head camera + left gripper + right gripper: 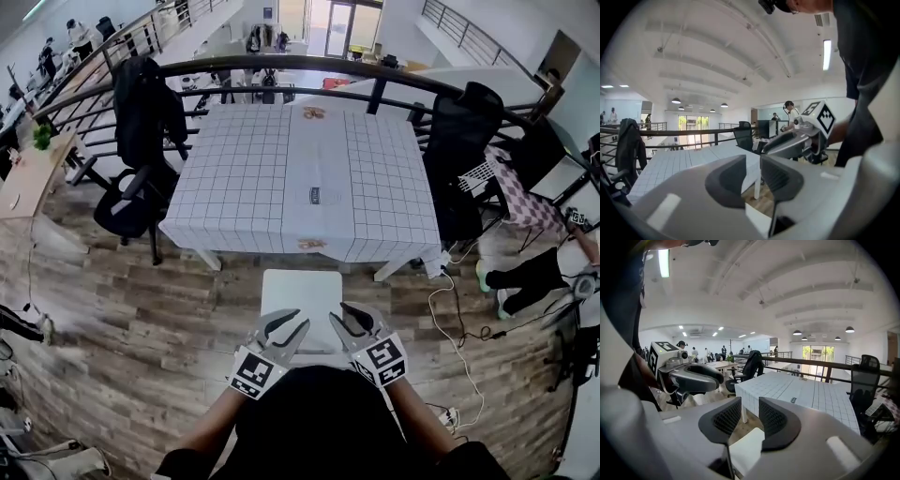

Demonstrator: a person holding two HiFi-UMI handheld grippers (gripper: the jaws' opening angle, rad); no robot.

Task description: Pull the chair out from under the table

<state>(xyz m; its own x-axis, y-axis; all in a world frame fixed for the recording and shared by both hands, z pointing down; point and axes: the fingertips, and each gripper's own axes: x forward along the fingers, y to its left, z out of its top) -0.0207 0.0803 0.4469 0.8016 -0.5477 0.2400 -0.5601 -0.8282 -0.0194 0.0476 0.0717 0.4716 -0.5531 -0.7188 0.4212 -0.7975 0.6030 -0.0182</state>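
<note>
— Where's the white square-seated chair (300, 291)?
— On the wood floor (141, 309), just before the near edge of the white grid-clothed bench (234, 169). Its near part is hidden.
— By what?
— The left claw (289, 323) and right claw (354, 317), both released and empty, plus a dark torso (319, 422).

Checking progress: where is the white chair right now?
In the head view the white chair stands centre frame, just outside the table edge, ahead of the left gripper and right gripper.
</note>
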